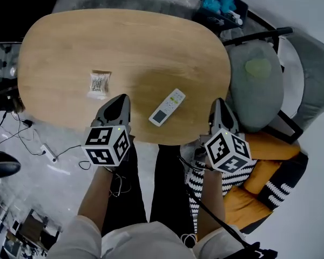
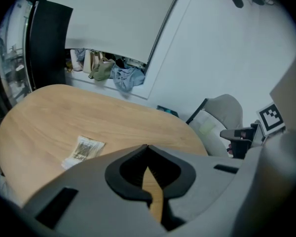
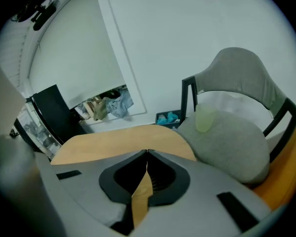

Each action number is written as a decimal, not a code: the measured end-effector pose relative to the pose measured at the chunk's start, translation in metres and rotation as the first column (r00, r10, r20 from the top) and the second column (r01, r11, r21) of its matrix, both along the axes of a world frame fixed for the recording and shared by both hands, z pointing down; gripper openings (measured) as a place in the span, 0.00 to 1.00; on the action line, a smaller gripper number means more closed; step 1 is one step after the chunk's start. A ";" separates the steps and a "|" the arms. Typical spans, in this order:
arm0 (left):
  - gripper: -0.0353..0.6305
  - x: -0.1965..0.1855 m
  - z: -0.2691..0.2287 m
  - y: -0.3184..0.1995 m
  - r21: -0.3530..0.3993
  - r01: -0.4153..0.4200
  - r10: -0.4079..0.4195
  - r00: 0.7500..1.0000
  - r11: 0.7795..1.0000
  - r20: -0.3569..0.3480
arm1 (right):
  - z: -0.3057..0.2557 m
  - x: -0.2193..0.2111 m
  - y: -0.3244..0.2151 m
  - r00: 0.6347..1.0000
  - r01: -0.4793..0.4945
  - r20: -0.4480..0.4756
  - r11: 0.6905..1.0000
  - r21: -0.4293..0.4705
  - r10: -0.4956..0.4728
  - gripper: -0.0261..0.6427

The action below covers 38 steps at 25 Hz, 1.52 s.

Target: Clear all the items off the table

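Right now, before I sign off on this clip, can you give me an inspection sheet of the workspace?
Surface: oval light-wood table.
Job's things: clear packet lying flat on the table's left part; white remote control near the front edge; neither is held.
Clutter: nothing seen on the table beyond those two.
Grippers: left gripper and right gripper at the table's near edge, both shut and empty.
Cables: loose cables on the floor at left.
Surroundings: grey chair cushion at right, orange cushion nearer the person, dark bin of blue items beyond the table.
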<state>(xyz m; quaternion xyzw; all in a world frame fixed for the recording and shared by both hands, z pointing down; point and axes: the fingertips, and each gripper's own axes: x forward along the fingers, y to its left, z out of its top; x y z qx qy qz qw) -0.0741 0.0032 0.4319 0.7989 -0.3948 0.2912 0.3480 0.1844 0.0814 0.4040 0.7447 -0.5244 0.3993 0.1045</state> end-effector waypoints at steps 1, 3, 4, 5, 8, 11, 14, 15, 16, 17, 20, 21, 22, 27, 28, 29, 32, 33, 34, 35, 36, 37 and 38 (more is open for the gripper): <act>0.06 -0.010 -0.001 -0.001 0.002 0.012 -0.012 1.000 1.000 0.002 | 0.001 -0.014 0.000 1.000 0.014 0.004 1.000 -0.007 -0.014 0.08; 0.06 -0.029 -0.004 -0.004 0.006 0.037 -0.037 0.999 0.999 0.003 | 0.003 -0.042 -0.002 0.999 0.037 0.013 0.999 -0.016 -0.037 0.08; 0.06 -0.039 -0.006 -0.005 0.007 0.051 -0.051 0.999 0.999 0.003 | 0.003 -0.055 -0.004 0.999 0.045 0.020 0.999 -0.015 -0.044 0.08; 0.06 -0.050 -0.007 -0.007 0.007 0.064 -0.064 0.998 0.998 0.004 | 0.003 -0.067 -0.006 0.998 0.052 0.027 0.999 -0.014 -0.051 0.08; 0.06 -0.074 -0.008 -0.013 0.010 0.102 -0.102 0.995 0.995 0.002 | 0.006 -0.095 -0.014 0.996 0.083 0.030 0.996 -0.027 -0.082 0.08; 0.06 -0.093 -0.008 -0.018 0.011 0.135 -0.135 0.991 0.991 -0.007 | 0.011 -0.114 -0.022 0.992 0.125 0.022 0.991 -0.041 -0.125 0.08; 0.06 -0.116 -0.003 -0.021 0.005 0.169 -0.169 0.986 0.986 0.001 | 0.014 -0.134 -0.033 0.986 0.164 0.014 0.985 -0.047 -0.163 0.08; 0.06 -0.124 -0.002 -0.023 0.003 0.182 -0.182 0.983 0.983 0.004 | 0.015 -0.141 -0.038 0.985 0.172 0.015 0.984 -0.046 -0.171 0.08; 0.06 -0.132 0.000 -0.025 0.002 0.196 -0.196 0.981 0.981 0.007 | 0.016 -0.148 -0.042 0.984 0.178 0.018 0.983 -0.045 -0.178 0.08; 0.06 -0.139 0.001 -0.027 0.001 0.208 -0.208 0.978 0.978 0.008 | 0.017 -0.155 -0.046 0.982 0.186 0.023 0.982 -0.045 -0.185 0.08; 0.06 -0.161 0.001 -0.031 0.003 0.235 -0.235 0.972 0.972 0.015 | 0.024 -0.187 -0.057 0.975 0.218 0.056 0.975 -0.053 -0.215 0.08; 0.06 -0.169 0.001 -0.033 0.003 0.242 -0.242 0.970 0.970 0.017 | 0.026 -0.200 -0.060 0.972 0.231 0.068 0.972 -0.055 -0.227 0.08; 0.06 -0.176 0.001 -0.034 0.003 0.248 -0.248 0.969 0.969 0.018 | 0.028 -0.213 -0.064 0.968 0.243 0.077 0.968 -0.055 -0.239 0.08; 0.06 -0.216 0.002 -0.045 0.005 0.267 -0.267 0.963 0.964 0.025 | 0.033 -0.273 -0.086 0.953 0.292 0.106 0.955 -0.054 -0.285 0.08; 0.06 -0.225 0.002 -0.048 0.007 0.269 -0.269 0.963 0.963 0.028 | 0.034 -0.283 -0.090 0.950 0.299 0.108 0.952 -0.057 -0.292 0.08; 0.06 -0.234 0.002 -0.051 0.007 0.273 -0.273 0.961 0.962 0.031 | 0.036 -0.292 -0.094 0.948 0.305 0.108 0.950 -0.060 -0.298 0.08; 0.06 -0.261 0.005 -0.059 0.006 0.293 -0.293 0.956 0.956 0.036 | 0.040 -0.313 -0.106 0.945 0.318 0.104 0.945 -0.072 -0.310 0.08; 0.06 -0.270 0.007 -0.061 0.005 0.300 -0.299 0.953 0.954 0.038 | 0.042 -0.319 -0.110 0.944 0.322 0.102 0.944 -0.077 -0.313 0.08; 0.06 -0.279 0.008 -0.063 0.004 0.306 -0.306 0.951 0.952 0.041 | 0.043 -0.325 -0.113 0.943 0.326 0.101 0.942 -0.082 -0.318 0.08; 0.06 -0.287 0.009 -0.065 0.002 0.312 -0.312 0.949 0.950 0.044 | 0.045 -0.330 -0.116 0.942 0.331 0.099 0.940 -0.087 -0.322 0.08; 0.06 -0.294 0.011 -0.067 0.001 0.316 -0.316 0.948 0.949 0.048 | 0.047 -0.335 -0.119 0.940 0.335 0.097 0.938 -0.092 -0.326 0.08; 0.06 -0.301 0.012 -0.069 0.001 0.319 -0.318 0.947 0.948 0.051 | 0.048 -0.339 -0.123 0.940 0.337 0.095 0.936 -0.098 -0.328 0.08; 0.06 -0.307 0.013 -0.071 0.002 0.319 -0.319 0.946 0.948 0.054 | 0.050 -0.343 -0.125 0.940 0.338 0.093 0.936 -0.103 -0.329 0.08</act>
